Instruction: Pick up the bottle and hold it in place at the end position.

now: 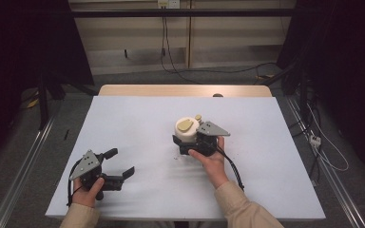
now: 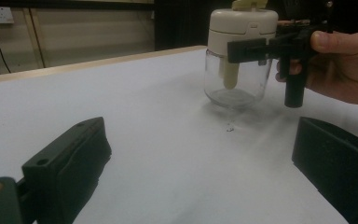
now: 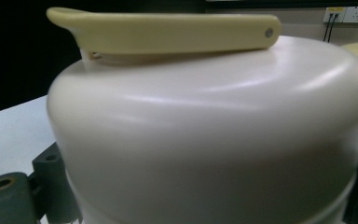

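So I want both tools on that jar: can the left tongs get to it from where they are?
Probably yes: the left tongs are open, with bare table between them and the jar.

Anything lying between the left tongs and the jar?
Only bare white table, plus small dark specks near the jar; left gripper view shows it. Left tongs stand open.

Left gripper point(image 1: 121, 164) jaws spread wide, low near table edge; right gripper point(image 1: 188, 138) jaws clamped
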Action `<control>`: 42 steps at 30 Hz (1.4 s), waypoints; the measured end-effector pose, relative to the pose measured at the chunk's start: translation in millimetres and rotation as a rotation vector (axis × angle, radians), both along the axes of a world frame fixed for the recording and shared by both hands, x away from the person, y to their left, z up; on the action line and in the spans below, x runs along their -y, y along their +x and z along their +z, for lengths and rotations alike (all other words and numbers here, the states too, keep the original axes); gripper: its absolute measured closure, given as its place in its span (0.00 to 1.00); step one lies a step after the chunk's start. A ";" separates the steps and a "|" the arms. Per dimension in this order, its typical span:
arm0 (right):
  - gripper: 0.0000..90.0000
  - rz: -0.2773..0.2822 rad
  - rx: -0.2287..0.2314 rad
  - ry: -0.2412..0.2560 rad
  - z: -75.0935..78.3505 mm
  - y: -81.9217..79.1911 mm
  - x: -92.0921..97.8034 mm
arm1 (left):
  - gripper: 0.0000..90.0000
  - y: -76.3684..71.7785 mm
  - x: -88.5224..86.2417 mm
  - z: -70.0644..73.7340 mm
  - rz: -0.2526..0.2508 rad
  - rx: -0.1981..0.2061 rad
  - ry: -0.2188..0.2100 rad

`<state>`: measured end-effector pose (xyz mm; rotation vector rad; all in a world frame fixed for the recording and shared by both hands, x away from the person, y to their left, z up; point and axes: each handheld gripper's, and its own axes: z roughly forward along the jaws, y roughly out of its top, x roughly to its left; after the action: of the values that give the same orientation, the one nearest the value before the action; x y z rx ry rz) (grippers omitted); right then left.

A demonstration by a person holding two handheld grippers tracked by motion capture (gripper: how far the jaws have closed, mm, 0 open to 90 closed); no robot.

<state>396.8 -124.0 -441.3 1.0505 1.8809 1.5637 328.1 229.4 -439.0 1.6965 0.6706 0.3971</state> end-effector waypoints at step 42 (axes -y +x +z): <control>0.07 -0.021 0.001 0.011 -1.5 23.0 0.5 | 0.04 1.1 2.1 -2.4 -0.004 -0.008 0.009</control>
<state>419.9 -124.5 -442.8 1.0703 1.8563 1.5637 329.2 227.2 -441.3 1.7089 0.6722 0.3907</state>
